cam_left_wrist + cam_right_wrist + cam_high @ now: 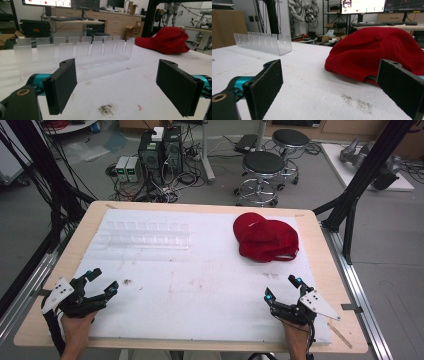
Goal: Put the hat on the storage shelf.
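Your left gripper (102, 281) sits at the near left corner of the white mat (200, 280), its jaws spread wide with nothing between them; in the left gripper view only bare mat and a small dark stain (107, 109) lie in the gap. Your right gripper (281, 287) sits at the near right, close to the mat's right edge, jaws likewise wide apart and holding nothing. The cap (265, 238) lies on the far right part of the mat, well apart from both grippers but nearer the right one, with its far side close to the mat's back edge. In the right gripper view the cap (377, 53) rises straight ahead and to the right, partly behind the right-hand jaw, with a grey smudge (358, 102) on the mat before it. The clear rack (145, 235) stands on the far left part of the mat, running along the back edge, its slotted walls upright; in the left gripper view the rack (72, 53) stands straight ahead of the jaws, with open mat between. Between rack and cap you have a clear stretch of mat, and the whole middle and near band between your two grippers is open. The wooden table (320, 250) shows as a narrow border round the mat, and black frame posts (350, 205) stand just off its far right corner.
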Available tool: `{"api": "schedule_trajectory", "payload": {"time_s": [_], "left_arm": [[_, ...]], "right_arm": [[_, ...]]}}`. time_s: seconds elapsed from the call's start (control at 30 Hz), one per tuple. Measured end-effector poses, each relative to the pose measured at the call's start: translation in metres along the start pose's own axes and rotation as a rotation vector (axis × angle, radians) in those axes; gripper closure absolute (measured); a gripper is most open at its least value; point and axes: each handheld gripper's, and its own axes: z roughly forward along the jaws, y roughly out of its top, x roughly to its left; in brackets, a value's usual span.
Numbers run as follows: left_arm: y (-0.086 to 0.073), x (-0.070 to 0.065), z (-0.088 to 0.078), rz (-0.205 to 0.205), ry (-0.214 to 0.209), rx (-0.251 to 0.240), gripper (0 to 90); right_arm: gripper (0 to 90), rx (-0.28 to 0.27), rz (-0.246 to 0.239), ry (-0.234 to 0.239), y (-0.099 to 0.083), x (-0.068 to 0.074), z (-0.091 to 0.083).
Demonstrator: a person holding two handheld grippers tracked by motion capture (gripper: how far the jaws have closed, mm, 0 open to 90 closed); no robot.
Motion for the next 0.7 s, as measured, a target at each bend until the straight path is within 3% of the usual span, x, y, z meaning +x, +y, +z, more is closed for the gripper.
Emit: {"api": "schedule_trajectory", "payload": {"time_s": [0.17, 0.43, 0.7], "left_arm": [[0.0003, 0.0019, 0.0014, -0.012, -0.005, -0.001, 17.0], [0.0002, 0.0007, 0.0025, 0.006, -0.012, 0.003, 16.9], [-0.0002, -0.0003, 0.002, 0.017, -0.014, 0.0, 17.0]], "right_arm": [[5.8, -0.01, -0.012, 0.004, -0.0002, 0.0004, -0.0006], [5.8, -0.018, -0.012, 0.016, -0.0006, 0.001, -0.002], [5.8, 0.01, -0.003, 0.027, 0.0007, -0.0004, 0.0007]]}}
